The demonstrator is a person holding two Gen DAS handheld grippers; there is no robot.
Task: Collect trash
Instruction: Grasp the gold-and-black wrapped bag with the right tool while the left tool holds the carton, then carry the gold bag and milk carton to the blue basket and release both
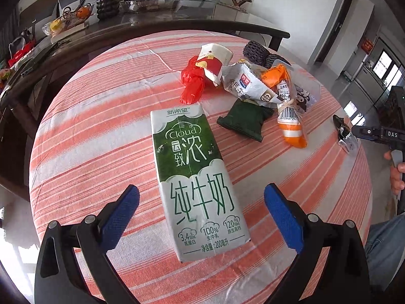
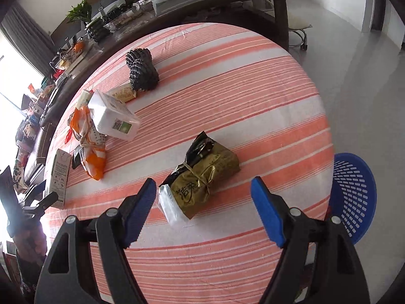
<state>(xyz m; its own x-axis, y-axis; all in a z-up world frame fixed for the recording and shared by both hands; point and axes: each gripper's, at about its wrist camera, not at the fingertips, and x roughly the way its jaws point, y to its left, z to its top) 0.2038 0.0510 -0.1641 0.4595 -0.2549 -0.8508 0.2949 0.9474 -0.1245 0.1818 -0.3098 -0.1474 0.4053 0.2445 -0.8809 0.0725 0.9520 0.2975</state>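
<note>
Trash remains uncollected: green-white milk carton (image 1: 195,177), tied gold-black wrapper bundle (image 2: 202,174); left gripper (image 1: 201,210) and right gripper (image 2: 202,207) gape empty; blue perforated plastic basket (image 2: 354,192) waits.

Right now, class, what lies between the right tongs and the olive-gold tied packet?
Only bare striped tablecloth. In the right wrist view the right tongs stand open, nothing between them, and the olive-gold packet lies just ahead, untouched.

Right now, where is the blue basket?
The blue basket shows only in the right wrist view, at the right edge, beside and below the striped table's rim, right of the gold-wrapped packet.
</note>
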